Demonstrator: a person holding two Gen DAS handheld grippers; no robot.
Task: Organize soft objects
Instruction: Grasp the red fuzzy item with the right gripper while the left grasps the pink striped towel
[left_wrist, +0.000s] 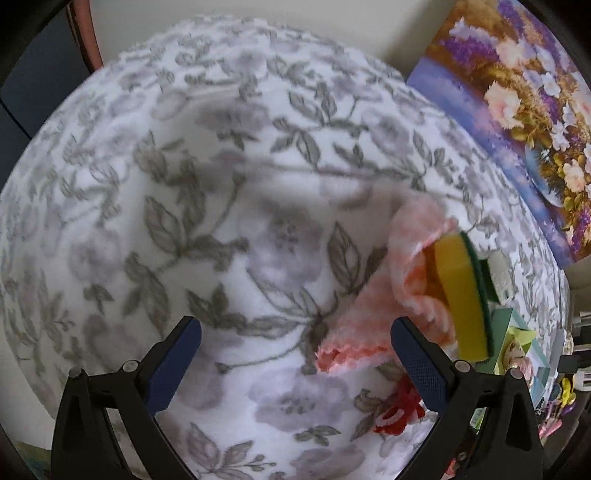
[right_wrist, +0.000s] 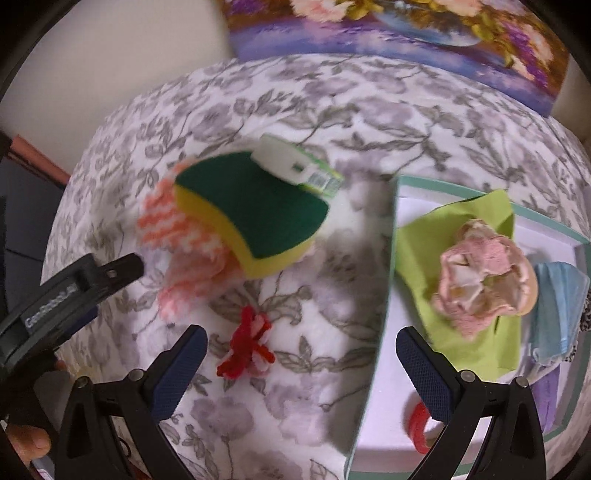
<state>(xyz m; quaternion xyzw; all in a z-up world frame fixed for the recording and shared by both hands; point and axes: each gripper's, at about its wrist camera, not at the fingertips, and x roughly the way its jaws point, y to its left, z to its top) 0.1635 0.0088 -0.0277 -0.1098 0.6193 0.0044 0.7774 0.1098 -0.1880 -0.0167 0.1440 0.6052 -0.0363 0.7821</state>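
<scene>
1. Your left gripper (left_wrist: 295, 343) has its jaws spread wide and holds nothing. It hovers over the floral blanket (left_wrist: 207, 206), with the pink cloth (left_wrist: 354, 332) lying partly between the fingertips, close to the right-hand finger.

2. Your right gripper (right_wrist: 301, 350) is likewise spread apart and empty. It straddles the near left edge of the box (right_wrist: 388, 295): one finger over the blanket, the other over the box's white interior.

3. The yellow and green sponge (right_wrist: 255, 218) rests on top of the pink cloth on the blanket, green side up in the right wrist view. A small white block with a green label (right_wrist: 295, 162) touches the sponge's far edge.

4. The red yarn piece (right_wrist: 247, 349) lies on the blanket just ahead of your right gripper, near its left finger and apart from the sponge.

5. Inside the box you have a green napkin (right_wrist: 472, 332) with a crumpled pink bundle (right_wrist: 484, 277) on it, a light blue cloth (right_wrist: 557, 310) at the right side, and a red ring-shaped item (right_wrist: 417, 428) partly hidden behind the right finger. What the bundle is made of cannot be told.

6. A flower painting (left_wrist: 524, 103) stands against the wall at the blanket's far edge.

7. Your left gripper's body shows at the left edge of the right wrist view.
</scene>
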